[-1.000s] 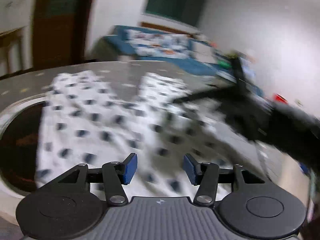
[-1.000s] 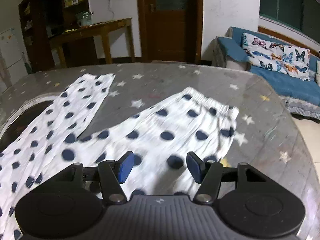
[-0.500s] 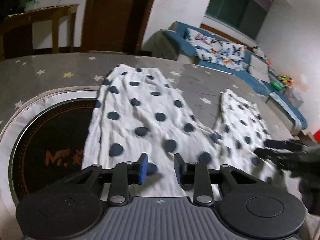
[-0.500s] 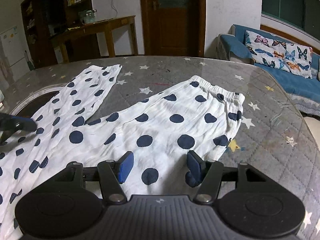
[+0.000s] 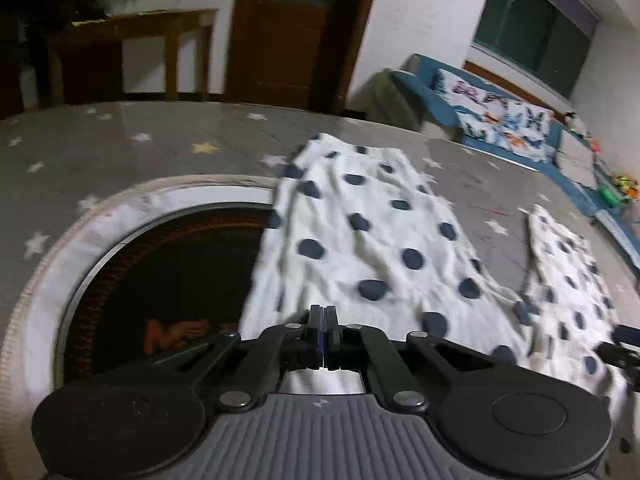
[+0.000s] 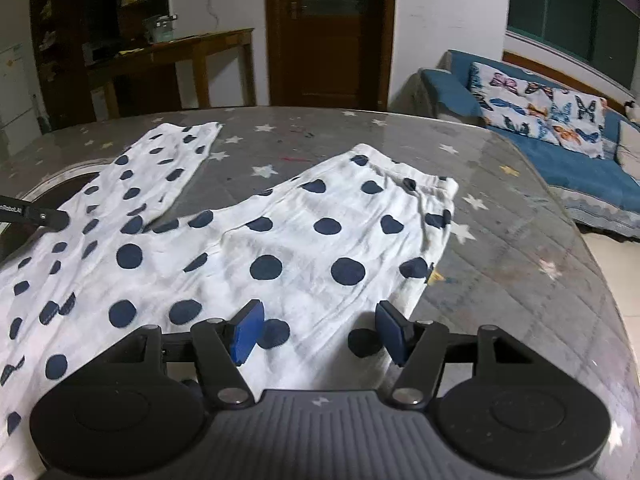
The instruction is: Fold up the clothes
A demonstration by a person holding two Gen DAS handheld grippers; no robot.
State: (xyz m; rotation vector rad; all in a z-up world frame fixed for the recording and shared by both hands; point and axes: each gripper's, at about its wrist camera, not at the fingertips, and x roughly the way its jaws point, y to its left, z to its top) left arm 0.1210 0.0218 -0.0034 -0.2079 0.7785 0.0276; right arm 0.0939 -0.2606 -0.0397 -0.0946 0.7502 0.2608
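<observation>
The polka-dot trousers (image 6: 280,248) are lying spread flat on the star-patterned tabletop (image 6: 520,240), legs apart, no fold made. I am clenching my left hand-held gripper (image 5: 323,334) at the near cloth edge; whether it is pinching fabric I cannot tell. My right hand-held gripper (image 6: 320,330) is hanging released over the waist end.

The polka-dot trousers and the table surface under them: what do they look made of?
Polka-dot trousers: thin woven fabric, probably cotton gauze, matte; it wrinkles softly and has a gathered waistband. Table surface: grey star-print quilted cloth, seemingly under a clear glossy layer, glass or plastic, given the reflections.
</observation>
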